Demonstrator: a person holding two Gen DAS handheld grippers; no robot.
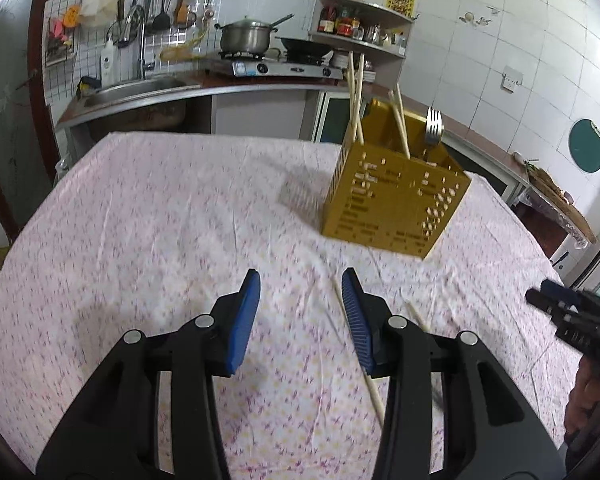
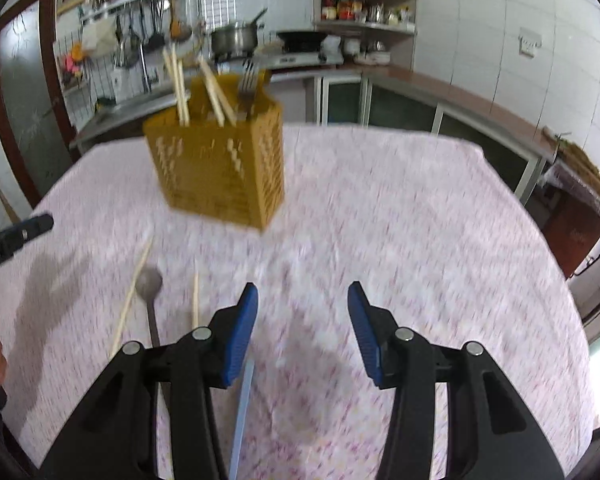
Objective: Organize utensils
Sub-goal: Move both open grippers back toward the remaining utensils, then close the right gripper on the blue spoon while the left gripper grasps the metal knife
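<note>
Partly done: chopsticks (image 2: 180, 80) and a fork (image 2: 249, 80) stand in the caddy (image 2: 216, 168) at upper left, while a spoon (image 2: 150, 284), more chopsticks (image 2: 130, 300) and a blue utensil (image 2: 242, 412) lie at lower left, and my left claw (image 1: 300, 308) and right claw (image 2: 302, 316) are both half open, empty.

Mustard-yellow perforated caddy (image 1: 392, 200), pink-speckled white tablecloth (image 1: 180, 208), blue-padded black tongs (image 1: 300, 280).

We see a thin, wrinkled printed cloth (image 1: 180, 208) covering the bench. The perforated caddy (image 1: 392, 204) looks like matt mustard plastic. Pale bare wood chopsticks (image 1: 356, 96) and a shiny metal fork (image 1: 434, 130) stand in it. The spoon (image 2: 150, 284) looks dull metal. The fingers (image 1: 246, 320) carry ribbed blue pads on matt black plastic.
</note>
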